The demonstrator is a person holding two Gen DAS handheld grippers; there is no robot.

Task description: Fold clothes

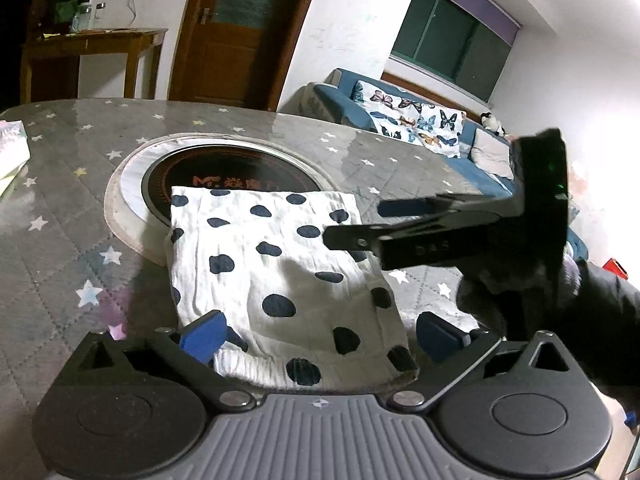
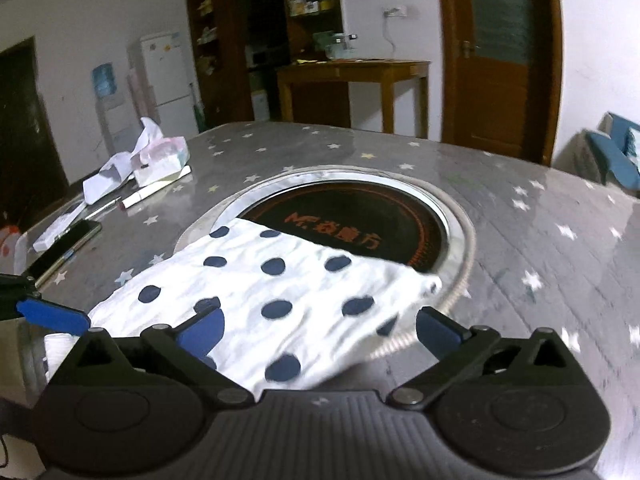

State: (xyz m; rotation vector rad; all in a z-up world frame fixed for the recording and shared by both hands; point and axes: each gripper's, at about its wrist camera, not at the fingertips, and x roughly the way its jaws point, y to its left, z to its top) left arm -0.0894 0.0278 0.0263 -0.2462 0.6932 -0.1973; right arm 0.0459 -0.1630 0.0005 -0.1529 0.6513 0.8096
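The left hand-held gripper is spread wide, its two blue pads far apart with the near hem of the folded white polka-dot garment lying between them. The left-side pad sits at the cloth's edge and seems to touch it; the other pad sits just off the opposite corner. Nothing is clamped.

The right hand-held gripper is likewise opened wide above the same garment, which lies flat on the bench directly ahead of and beneath its fingers. Whether its pads touch the fabric cannot be told. In the left wrist view this gripper reaches in from the right, its dark fingers over the far right part of the cloth.

Beyond both grippers, the garment's far edge overlaps the round black cooktop set into the bench. Far ahead and to the left of the right gripper lie a tissue pack, a pen and a phone.
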